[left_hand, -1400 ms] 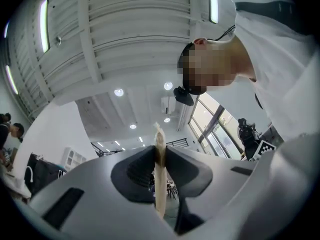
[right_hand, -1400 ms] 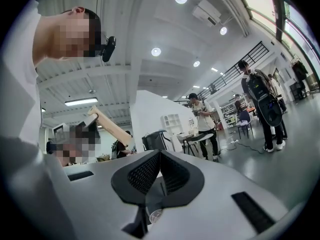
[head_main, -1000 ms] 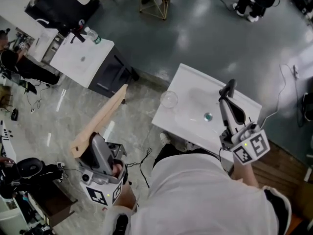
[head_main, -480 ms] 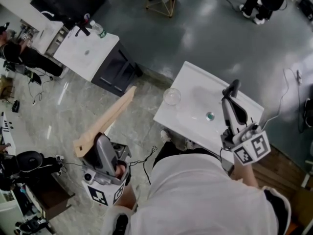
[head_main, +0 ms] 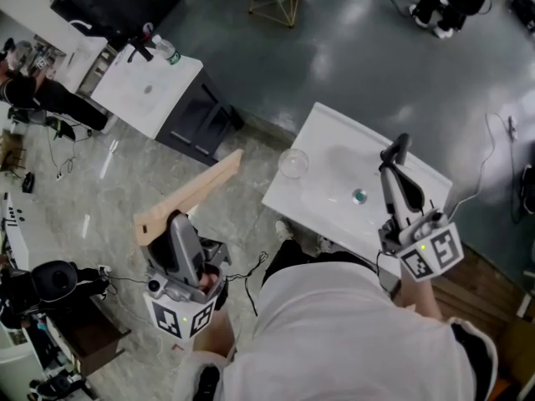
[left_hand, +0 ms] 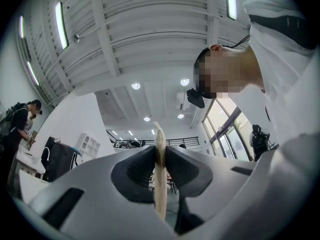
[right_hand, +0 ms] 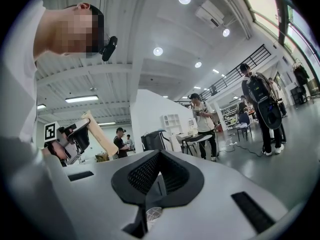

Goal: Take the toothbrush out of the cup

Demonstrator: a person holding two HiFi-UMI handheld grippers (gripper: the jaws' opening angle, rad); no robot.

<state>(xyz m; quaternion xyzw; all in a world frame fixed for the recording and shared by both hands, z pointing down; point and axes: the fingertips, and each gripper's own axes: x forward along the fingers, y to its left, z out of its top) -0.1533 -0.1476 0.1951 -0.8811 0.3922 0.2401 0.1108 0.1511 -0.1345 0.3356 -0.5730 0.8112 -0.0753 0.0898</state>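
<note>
Toothbrush, one, pinched in left gripper, one cup on sink, right gripper closed empty

No words, brands or numbers legible anywhere; only black-and-white square code markers on the near-left cube and near-right cube.

**Colour key.** The toothbrush was pale tan, like bare wood. The cup was clear and colourless. The tabletop was white, with a small teal spot. The left gripper and right gripper were grey with black pads, and each bore a white cube printed with black square markers. The floor was glossy dark grey-green, and pale and marbled nearer the person.
</note>
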